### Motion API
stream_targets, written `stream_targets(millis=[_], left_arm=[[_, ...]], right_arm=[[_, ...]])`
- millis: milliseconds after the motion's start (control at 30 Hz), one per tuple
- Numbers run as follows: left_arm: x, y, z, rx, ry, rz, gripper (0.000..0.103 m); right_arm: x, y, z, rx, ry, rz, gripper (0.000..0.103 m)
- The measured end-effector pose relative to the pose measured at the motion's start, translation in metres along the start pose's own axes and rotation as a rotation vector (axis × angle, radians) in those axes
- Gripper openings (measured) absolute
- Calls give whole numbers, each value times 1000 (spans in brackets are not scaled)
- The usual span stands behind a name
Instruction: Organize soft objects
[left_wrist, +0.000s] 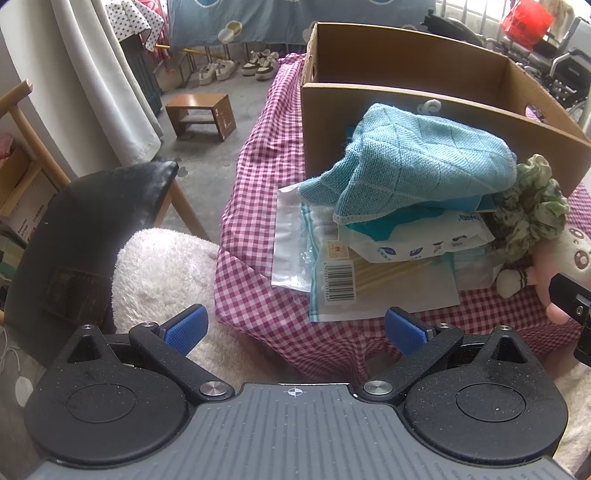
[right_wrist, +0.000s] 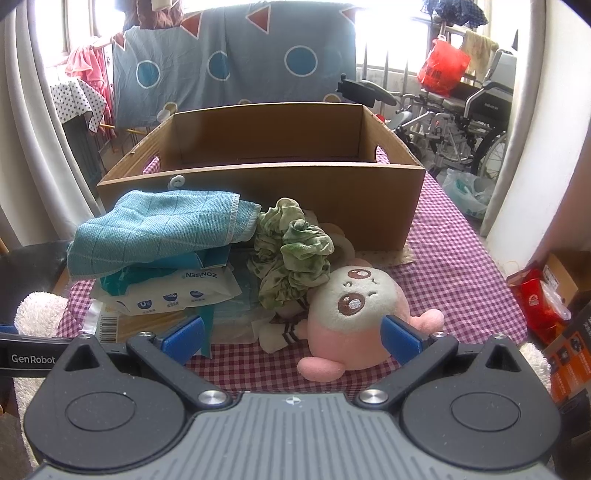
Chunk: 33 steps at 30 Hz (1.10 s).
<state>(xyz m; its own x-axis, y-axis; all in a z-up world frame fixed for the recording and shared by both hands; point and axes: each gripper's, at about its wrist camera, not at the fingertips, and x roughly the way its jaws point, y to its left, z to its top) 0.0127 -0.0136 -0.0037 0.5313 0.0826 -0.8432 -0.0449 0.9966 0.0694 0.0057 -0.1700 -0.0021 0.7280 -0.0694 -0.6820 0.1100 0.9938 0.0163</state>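
A teal cloth (left_wrist: 424, 162) (right_wrist: 155, 229) lies on a pile of plastic packets (left_wrist: 373, 266) (right_wrist: 177, 295) in front of an open cardboard box (left_wrist: 424, 92) (right_wrist: 266, 155). A green scrunchie (left_wrist: 532, 199) (right_wrist: 291, 258) and a pink plush toy (right_wrist: 354, 314) (left_wrist: 569, 258) lie to the right of the pile. My left gripper (left_wrist: 295, 326) is open and empty, at the table's near left corner. My right gripper (right_wrist: 293, 332) is open and empty, its right finger just in front of the plush.
The table has a pink checked cloth (left_wrist: 258, 155) (right_wrist: 461, 258). A black chair with a white fluffy cushion (left_wrist: 162, 273) stands left of it. A wheelchair (right_wrist: 469, 122) and a red bag (right_wrist: 441, 68) are at the back right; boxes (right_wrist: 565, 295) stand on the floor at right.
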Motion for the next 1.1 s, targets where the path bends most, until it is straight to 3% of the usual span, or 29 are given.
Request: stream_targets(millis=[633,900,1100], left_arm=[[2,4,1,-11,4,6,102],[-14,8,14,25,-119,4,102],[-27,12,32,52,-236,-54,102]], right_arm=[[0,0,1,14,-15,25,103],[-12,-7,18,34,-155,88,103],[-17,-17,37,56,-232,187,103]])
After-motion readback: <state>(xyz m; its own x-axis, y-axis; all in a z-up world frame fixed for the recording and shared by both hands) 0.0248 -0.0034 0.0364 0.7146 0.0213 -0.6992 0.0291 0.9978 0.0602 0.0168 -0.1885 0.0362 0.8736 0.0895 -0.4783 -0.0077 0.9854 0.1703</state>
